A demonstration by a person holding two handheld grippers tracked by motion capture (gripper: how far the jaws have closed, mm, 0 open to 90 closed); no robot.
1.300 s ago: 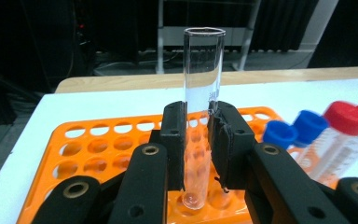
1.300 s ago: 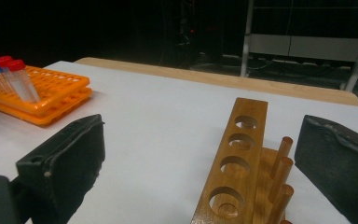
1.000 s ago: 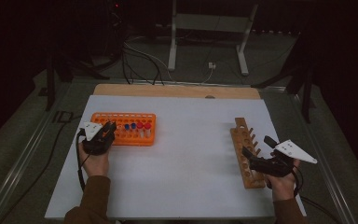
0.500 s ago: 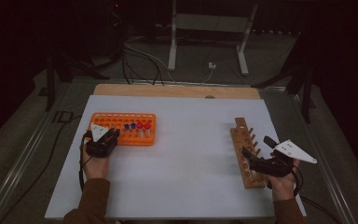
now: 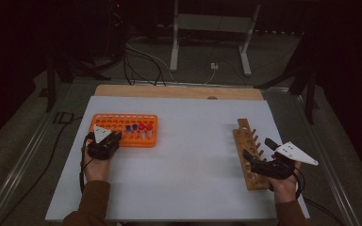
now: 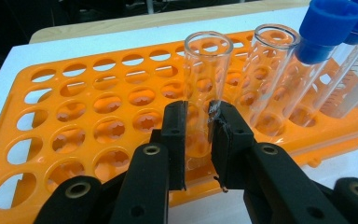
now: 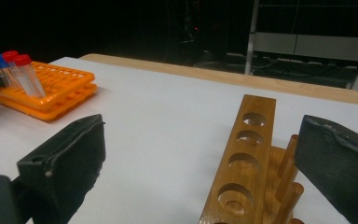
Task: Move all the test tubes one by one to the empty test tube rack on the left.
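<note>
An orange tube rack (image 6: 88,93) lies on the white table top. A clear, uncapped tube (image 6: 208,70) stands in one of its front holes. My left gripper (image 6: 198,116) is shut on this tube, a pad pressed on each side of its lower part. A second clear tube (image 6: 270,70) and blue-capped tubes (image 6: 328,28) stand just to its right. In the high view my left gripper (image 5: 111,139) is at the near left corner of the orange rack (image 5: 122,123). My right gripper (image 7: 205,140) stands open, empty, over the near end of a wooden rack (image 7: 254,135).
Red-capped tubes (image 7: 25,70) stand in the orange rack's right part. The wooden rack (image 5: 245,141) has round holes and side pegs and lies near the table's right edge. A wooden board (image 5: 179,92) borders the far side, and a metal stand (image 5: 212,23) stands beyond it.
My left gripper has shifted slightly toward the near side of the orange rack. The right hand and its gripper have kept still.
</note>
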